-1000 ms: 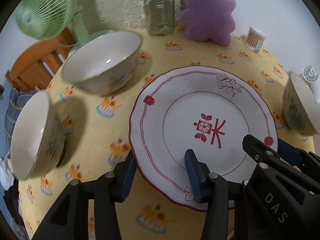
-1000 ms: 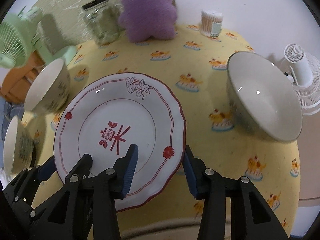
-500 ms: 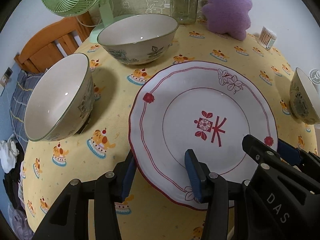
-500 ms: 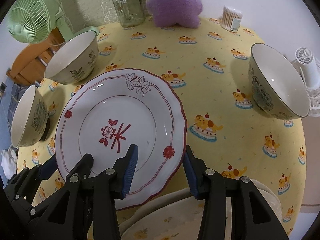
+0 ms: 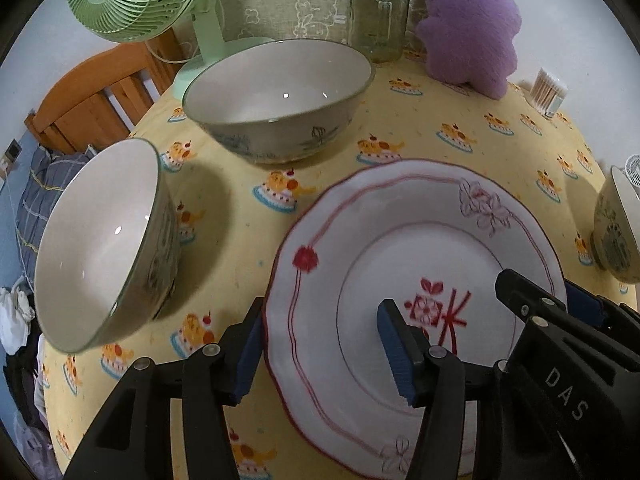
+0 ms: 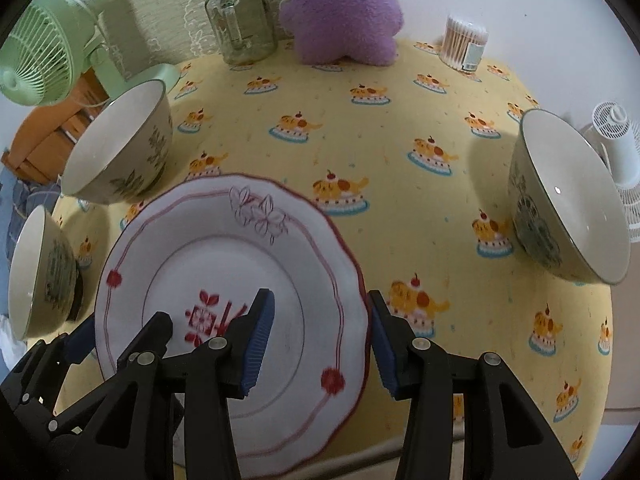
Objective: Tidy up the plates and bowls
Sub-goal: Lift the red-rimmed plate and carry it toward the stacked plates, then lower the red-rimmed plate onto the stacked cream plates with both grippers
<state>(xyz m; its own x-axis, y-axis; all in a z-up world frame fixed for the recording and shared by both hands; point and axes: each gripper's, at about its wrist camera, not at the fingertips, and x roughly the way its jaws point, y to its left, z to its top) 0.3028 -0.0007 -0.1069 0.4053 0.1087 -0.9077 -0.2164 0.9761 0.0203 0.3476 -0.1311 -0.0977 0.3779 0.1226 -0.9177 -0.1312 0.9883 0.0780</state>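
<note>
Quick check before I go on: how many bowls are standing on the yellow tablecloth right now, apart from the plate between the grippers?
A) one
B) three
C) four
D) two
B: the right wrist view shows three bowls, two at the left and one at the right, around the plate on the tablecloth.

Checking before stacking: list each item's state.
Red-patterned plate: blurred, rim between both grippers' jaws.
Left gripper: jaws have just been opening, plate rim between them.
Right gripper: straddles opposite rim; grip unclear.
Bowls: upright, empty, unstacked.
Glass jar: lid on.
</note>
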